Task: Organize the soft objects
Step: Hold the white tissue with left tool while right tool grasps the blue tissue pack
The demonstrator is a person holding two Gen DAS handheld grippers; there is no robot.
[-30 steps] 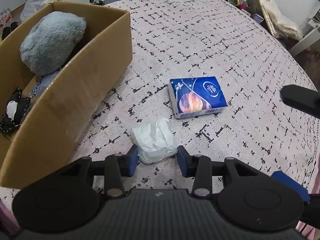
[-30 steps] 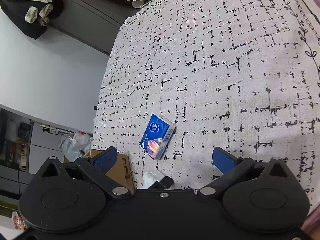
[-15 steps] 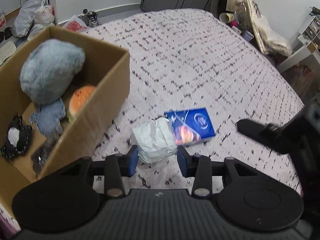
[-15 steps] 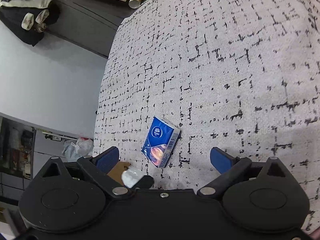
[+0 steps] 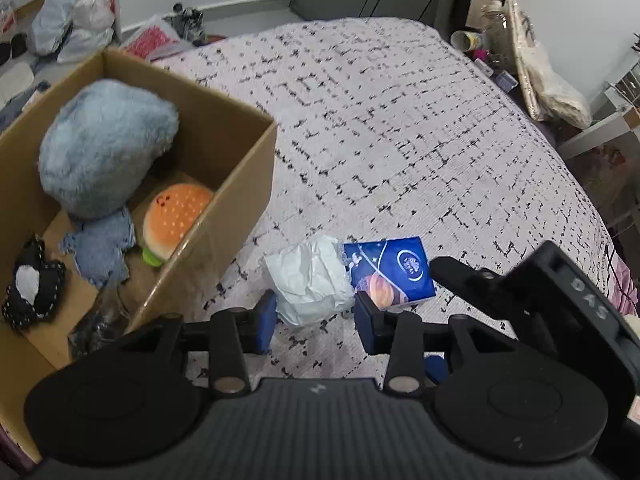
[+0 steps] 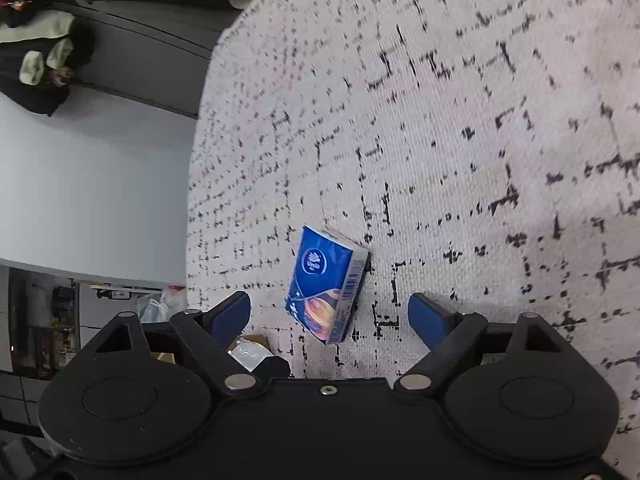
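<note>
You cannot see the whole box (image 5: 244, 184): the left edge cuts it. The tissue (image 5: 312, 280) hides one corner of the pack (image 5: 394, 272).

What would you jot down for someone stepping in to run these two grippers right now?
Left gripper: shut on the crumpled white tissue, lifted off the bedspread.
Right gripper: empty, jaws closing around the blue tissue pack, which lies on the bedspread, not yet gripped.
Done: blue plush, burger plush and a black-and-white item are in the cardboard box.
Left: box the tissue, then the pack.
</note>
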